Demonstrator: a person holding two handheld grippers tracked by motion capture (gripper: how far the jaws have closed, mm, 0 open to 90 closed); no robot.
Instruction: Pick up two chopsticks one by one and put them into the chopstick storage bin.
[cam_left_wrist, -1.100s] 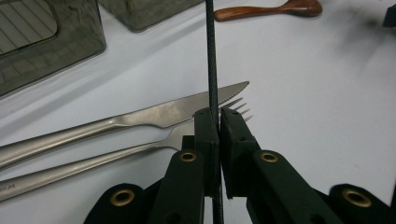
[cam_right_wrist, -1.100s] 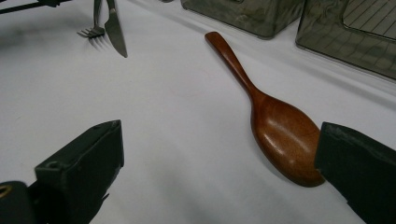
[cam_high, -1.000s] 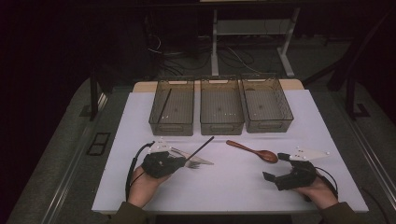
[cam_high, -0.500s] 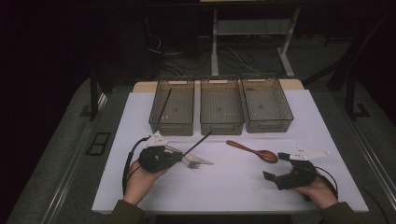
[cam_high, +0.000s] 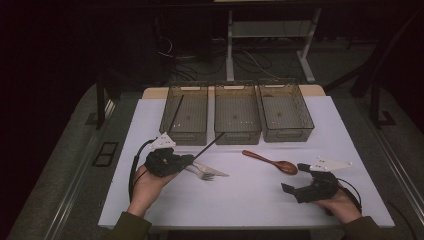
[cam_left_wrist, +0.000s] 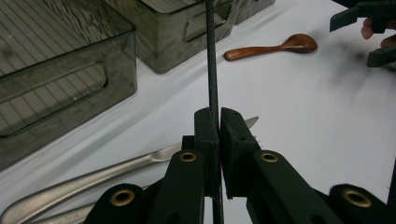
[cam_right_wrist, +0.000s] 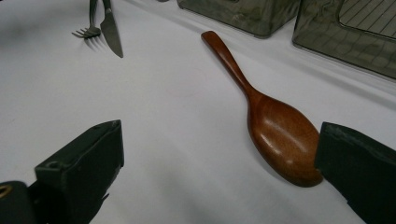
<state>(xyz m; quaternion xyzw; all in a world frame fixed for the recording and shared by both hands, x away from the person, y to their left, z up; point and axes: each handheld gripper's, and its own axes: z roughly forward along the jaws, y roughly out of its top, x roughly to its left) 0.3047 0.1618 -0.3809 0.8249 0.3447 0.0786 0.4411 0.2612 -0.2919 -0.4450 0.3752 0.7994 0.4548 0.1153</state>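
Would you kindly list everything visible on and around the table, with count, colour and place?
Bins: three, smoky clear, side by side at the table's far edge.
Chopstick in bin: one, black, leaning in the left bin.
Held chopstick: one, black, clamped in the left gripper, pointing toward the middle bin.
Fork: one, silver, lying near the left gripper.
Knife: one, silver, beside the fork.
Spoon: one, brown wood, right of centre.
Table: one, white top.
Left gripper: black, shut on the chopstick.
Right gripper: black, jaws open, near the spoon's bowl.

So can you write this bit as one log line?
left gripper: shut on black chopstick | right gripper: open beside wooden spoon | fork, knife: on table
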